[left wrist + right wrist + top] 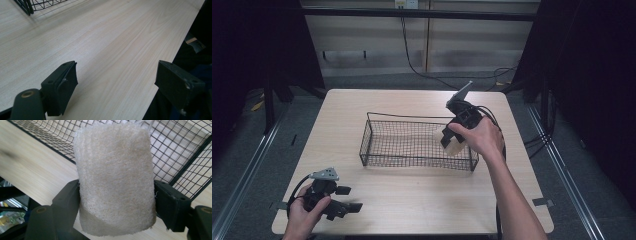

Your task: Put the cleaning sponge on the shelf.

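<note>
Two grippers are in play on this light wooden table [412,200]. Over at the right end of the black wire basket [392,145], the right gripper [452,142] has its jaws pinching a pale, fibrous loofah sponge [115,180], one jaw pressed against each side of it. In the right gripper view the sponge stands as a stubby cylinder between the jaws, with the basket's mesh floor and corner wall right behind it and the table's wood grain off to the left. From the high view, the sponge [455,145] sits at the basket's right end, level with the rim; whether it touches the mesh I cannot tell. The right hand [479,137] wraps the gripper body, cable looping behind it.

Down at the near left corner of the table, the left hand [302,212] holds the left gripper [349,198] low over the wood. Its jaws are spread wide, nothing between them: the left gripper view shows bare table [105,50] in the gap, the near edge under the right jaw, and a corner of the basket [27,6] at the top left, well apart.
</note>
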Available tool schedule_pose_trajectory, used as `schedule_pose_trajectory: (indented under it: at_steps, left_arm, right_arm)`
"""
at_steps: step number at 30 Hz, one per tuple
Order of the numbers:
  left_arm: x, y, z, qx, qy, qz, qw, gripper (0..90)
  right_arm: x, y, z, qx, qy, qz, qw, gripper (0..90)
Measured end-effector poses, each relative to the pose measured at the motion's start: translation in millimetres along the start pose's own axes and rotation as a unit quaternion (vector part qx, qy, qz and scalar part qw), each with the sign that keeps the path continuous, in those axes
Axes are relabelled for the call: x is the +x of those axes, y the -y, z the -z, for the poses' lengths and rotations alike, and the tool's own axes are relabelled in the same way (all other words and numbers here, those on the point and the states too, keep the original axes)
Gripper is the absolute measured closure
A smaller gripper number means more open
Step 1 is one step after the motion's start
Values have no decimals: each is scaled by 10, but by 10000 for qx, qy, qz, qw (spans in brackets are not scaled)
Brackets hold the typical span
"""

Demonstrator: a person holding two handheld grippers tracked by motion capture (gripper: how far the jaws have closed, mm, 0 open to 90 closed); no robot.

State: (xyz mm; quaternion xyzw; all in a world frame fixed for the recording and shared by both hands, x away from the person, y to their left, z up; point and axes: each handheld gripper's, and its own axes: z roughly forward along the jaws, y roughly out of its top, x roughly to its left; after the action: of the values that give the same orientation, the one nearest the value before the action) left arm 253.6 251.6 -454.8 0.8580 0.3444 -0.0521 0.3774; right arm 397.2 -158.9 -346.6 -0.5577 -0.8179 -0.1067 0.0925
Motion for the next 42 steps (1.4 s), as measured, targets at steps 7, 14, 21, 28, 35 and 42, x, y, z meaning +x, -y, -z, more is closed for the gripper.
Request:
schedule_pose_trajectory:
  at_steps: [7,14,21,28,35,42]
  left_arm:
    - [-2,-4,5,12,-3,-5,10000,174]
    - [-2,-3,4,15,-1,-10,10000,173]
    - [-1,-3,5,32,11,-10,10000,173]
    - [-1,-2,2,13,2,-4,10000,173]
    - [1,-3,3,29,3,-23,10000,173]
    - [-3,-2,-3,20,-5,-19,10000,173]
  right_arm:
    - [-94,-12,-79,-57,55,-426,9991,261]
    - [-195,-12,-151,-218,118,-745,9969,261]
    - [-291,-29,-249,-276,224,-1034,9940,261]
    - [-398,-20,-348,-363,210,-1402,9892,261]
    - [-444,5,-446,-278,214,-1584,9868,261]
    - [-487,34,-513,-268,285,-1750,9838,260]
